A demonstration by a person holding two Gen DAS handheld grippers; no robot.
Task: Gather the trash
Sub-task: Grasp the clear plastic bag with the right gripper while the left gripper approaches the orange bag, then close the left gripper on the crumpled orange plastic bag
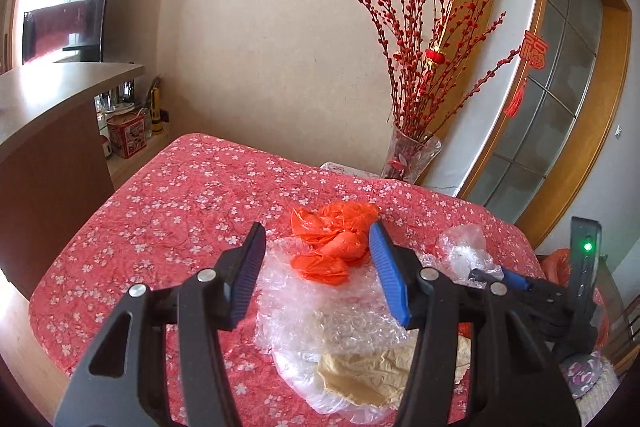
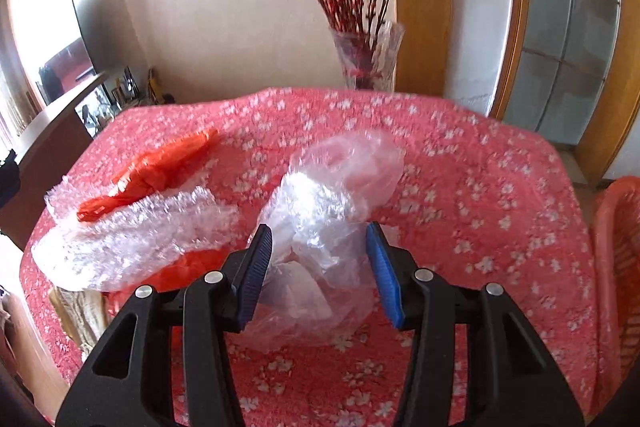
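On the red flowered table [image 1: 160, 211] lie an orange plastic bag [image 1: 332, 247], a sheet of bubble wrap [image 1: 320, 311], a crumpled brown paper [image 1: 360, 375] and a clear plastic bag [image 1: 464, 247]. My left gripper [image 1: 318, 239] is open above the bubble wrap and orange bag. My right gripper [image 2: 319, 239] is open, its fingers on either side of the clear plastic bag [image 2: 324, 203]. The orange bag [image 2: 152, 175] and bubble wrap [image 2: 132, 235] lie to its left. The right gripper also shows in the left wrist view [image 1: 496, 273] beside the clear bag.
An orange basket [image 2: 616, 267] stands off the table's right edge. A glass vase [image 1: 412, 155] with red branches stands behind the table's far edge. A wooden counter [image 1: 48, 107] is on the left.
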